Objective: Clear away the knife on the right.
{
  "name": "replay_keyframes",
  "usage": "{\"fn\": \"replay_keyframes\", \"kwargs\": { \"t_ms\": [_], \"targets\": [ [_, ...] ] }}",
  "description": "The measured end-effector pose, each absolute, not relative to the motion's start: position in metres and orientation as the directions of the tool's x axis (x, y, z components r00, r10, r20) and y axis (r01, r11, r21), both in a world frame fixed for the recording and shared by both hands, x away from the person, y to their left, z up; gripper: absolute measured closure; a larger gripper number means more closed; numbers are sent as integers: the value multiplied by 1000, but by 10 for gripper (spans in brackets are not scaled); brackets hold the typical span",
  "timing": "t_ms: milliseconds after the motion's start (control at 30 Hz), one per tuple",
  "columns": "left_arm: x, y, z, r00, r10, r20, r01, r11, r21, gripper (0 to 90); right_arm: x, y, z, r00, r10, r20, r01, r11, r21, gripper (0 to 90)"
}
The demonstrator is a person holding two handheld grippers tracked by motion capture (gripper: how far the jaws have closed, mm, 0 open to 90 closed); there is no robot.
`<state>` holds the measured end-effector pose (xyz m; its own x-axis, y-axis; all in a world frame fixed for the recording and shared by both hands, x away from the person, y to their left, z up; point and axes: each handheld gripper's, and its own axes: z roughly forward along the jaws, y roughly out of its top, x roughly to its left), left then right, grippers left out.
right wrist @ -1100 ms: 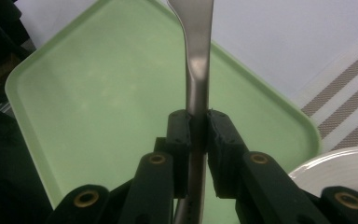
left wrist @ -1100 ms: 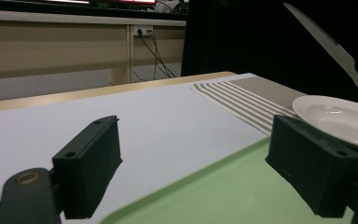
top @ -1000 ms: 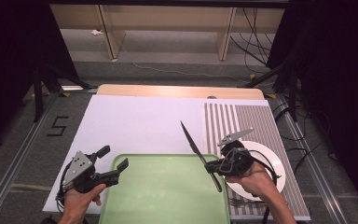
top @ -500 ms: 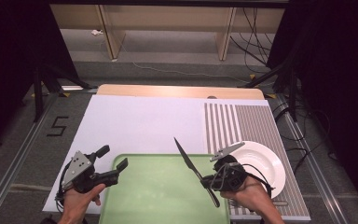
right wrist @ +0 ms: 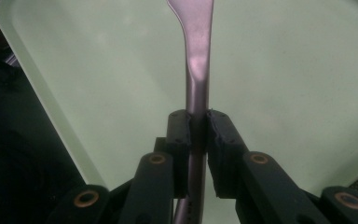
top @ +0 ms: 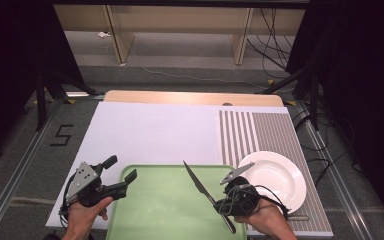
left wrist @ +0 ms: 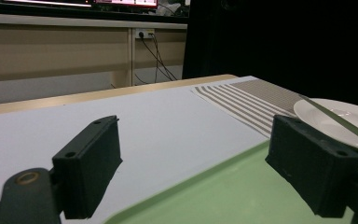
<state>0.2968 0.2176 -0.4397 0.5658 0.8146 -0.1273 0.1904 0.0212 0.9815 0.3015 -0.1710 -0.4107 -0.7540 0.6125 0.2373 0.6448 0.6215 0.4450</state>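
Note:
A metal table knife [top: 202,187] hangs over the right part of the green tray [top: 160,205], blade pointing away and to the left. My right gripper [top: 220,204] is shut on its handle. In the right gripper view the pads [right wrist: 179,135] clamp the knife [right wrist: 199,56] just below the blade, with the tray [right wrist: 284,70] beneath it. At the tray's left rim my left gripper [top: 121,168] stands open and empty. The left gripper view has those jaws wide apart around my left gripper [left wrist: 200,168], above the tray's corner [left wrist: 223,196].
A white plate [top: 275,175] sits on the striped mat [top: 260,130] right of the tray; the plate [left wrist: 335,116] also appears in the left gripper view. White sheet [top: 150,130] covers the table beyond the tray. A wooden strip [top: 190,97] runs along the far edge.
My right gripper has carried the knife left and down toward the near edge, from beside the plate to over the tray. The left gripper has kept still.

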Motion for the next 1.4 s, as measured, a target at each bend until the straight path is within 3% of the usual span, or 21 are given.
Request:
{"fn": "replay_keyframes", "kwargs": {
  "t_ms": [1400],
  "targets": [
    [297,217,-440,572,810,-130,182,29,983,164,292,-156,-453,-746,647,157,664,709,238,800]
  ]
}}
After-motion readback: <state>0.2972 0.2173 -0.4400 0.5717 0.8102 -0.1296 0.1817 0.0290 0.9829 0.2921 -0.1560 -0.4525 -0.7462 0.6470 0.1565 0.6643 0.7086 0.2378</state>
